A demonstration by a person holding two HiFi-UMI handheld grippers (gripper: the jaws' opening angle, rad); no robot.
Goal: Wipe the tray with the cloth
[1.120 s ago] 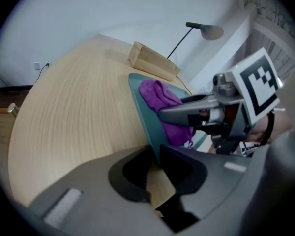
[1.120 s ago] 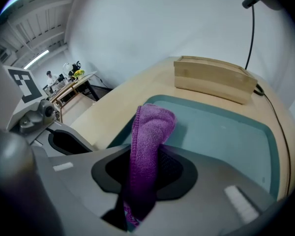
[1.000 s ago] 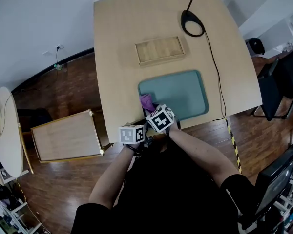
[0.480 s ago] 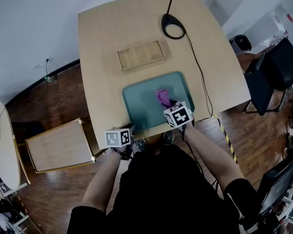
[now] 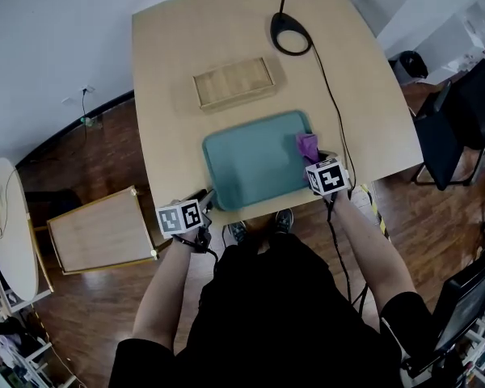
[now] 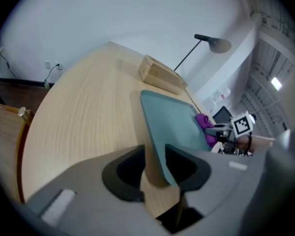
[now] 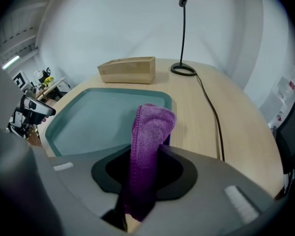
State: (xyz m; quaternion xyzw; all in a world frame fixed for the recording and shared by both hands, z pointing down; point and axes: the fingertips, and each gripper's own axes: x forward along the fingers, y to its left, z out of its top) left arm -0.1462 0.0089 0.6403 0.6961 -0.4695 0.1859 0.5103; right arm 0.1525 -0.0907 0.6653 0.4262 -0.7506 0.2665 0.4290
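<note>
Left tongs (image 6: 155,154) sit at the near-left corner of the flat teal plastic tray (image 5: 250,164). Their jaws are opening, with the rim between them but released. Right tongs (image 7: 143,154) are clenched on the purple terry cloth (image 7: 150,127). The cloth is now at the tray's right edge; a second ago it was near-left, then mid-tray. Reading: one left-to-right pass is done and the far strip is probably unwiped. The tray lies unsteadied on the pale wooden desk (image 5: 178,63).

I see the teal tray (image 5: 255,164) lying flat on the bench (image 5: 178,55) near its front edge, its rim raised. The purple cloth (image 5: 307,145) stands folded at its right edge, pinched in the right gripper (image 7: 140,161) jaws.
</note>
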